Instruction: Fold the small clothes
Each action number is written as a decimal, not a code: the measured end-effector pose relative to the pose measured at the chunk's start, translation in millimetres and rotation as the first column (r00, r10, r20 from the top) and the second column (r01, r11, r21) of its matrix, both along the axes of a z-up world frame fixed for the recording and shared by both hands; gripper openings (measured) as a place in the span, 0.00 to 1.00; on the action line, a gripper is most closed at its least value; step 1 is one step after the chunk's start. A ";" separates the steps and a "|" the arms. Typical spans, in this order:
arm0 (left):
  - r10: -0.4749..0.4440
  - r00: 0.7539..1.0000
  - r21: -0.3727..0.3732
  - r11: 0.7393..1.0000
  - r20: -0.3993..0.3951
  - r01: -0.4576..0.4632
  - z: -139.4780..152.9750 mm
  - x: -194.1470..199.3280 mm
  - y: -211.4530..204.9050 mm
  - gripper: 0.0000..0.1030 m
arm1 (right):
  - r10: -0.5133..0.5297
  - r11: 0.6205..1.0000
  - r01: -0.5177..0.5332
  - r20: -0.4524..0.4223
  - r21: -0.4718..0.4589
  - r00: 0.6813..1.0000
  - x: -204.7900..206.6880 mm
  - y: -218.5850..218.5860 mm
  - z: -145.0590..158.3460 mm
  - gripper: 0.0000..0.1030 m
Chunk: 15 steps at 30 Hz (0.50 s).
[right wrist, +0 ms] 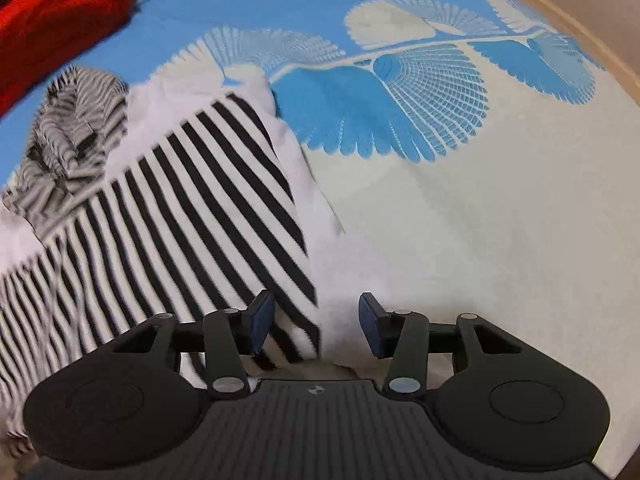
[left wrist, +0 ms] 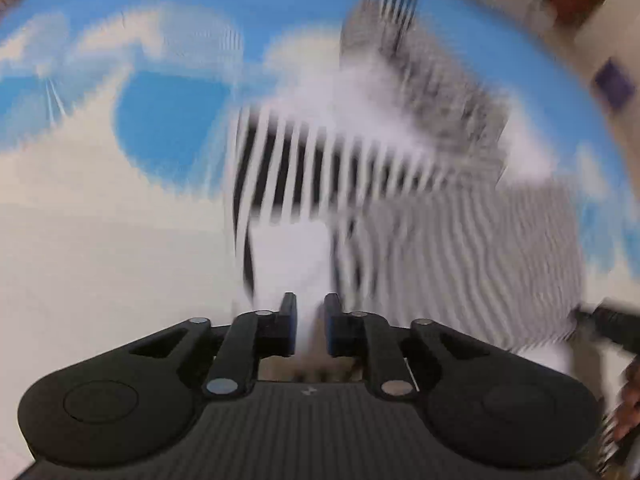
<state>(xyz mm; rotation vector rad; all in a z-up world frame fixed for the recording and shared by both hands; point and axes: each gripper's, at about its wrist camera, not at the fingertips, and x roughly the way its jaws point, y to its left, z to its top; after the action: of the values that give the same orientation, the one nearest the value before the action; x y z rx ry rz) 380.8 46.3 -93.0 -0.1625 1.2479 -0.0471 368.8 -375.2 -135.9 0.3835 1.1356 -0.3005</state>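
The striped garment (right wrist: 192, 216), white with bold black bars and a finer grey-striped part bunched at its far end, lies on the blue-and-cream patterned desk (right wrist: 500, 208). Its near white edge runs in between the fingers of both tools I am holding.

My left hand-held gripper (left wrist: 310, 326) has its blue pads nearly together with white cloth between them, so I judge it is pinching the garment's edge. That whole view is smeared with motion, so I can't be sure how much fabric it has. My right hand-held gripper (right wrist: 316, 326) is spread wide, with the striped hem and white border lying in the gap and touching neither pad as far as I can tell.

The risk I see is lopsided handling. With only one corner gripped and the left side moving fast, the cloth could drag and twist, so any fold would come out crooked. If the left pinch is shallow, the edge may slip free. If I close the right too early, I might catch only the border, or two layers at once. The red cloth (right wrist: 60, 16) beyond the far end is near enough to be nudged.

Both tools sit low over the desk and point forward along the garment, the right one angled across its hem.
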 end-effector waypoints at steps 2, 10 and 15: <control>0.012 1.000 0.011 1.000 -0.014 -0.011 -11.9 0.8 3.9 0.18 | -0.029 0.999 0.029 -0.025 0.025 0.999 -0.8 -7.5 -8.3 0.47; 0.068 0.993 -0.006 0.998 0.094 -0.068 21.7 7.1 8.7 0.32 | -0.013 0.997 0.005 0.105 0.072 0.994 -0.3 -3.6 24.3 0.48; 0.080 0.996 0.067 0.994 0.028 -0.081 1.5 14.8 0.8 0.32 | 0.051 0.995 -0.048 -0.023 0.088 0.998 4.9 2.3 -5.0 0.49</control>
<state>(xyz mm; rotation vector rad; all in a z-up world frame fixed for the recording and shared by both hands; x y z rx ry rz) 395.6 47.1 -91.5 -0.1523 1.2149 0.0630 373.7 -372.9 -140.9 0.4289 1.1839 -0.2131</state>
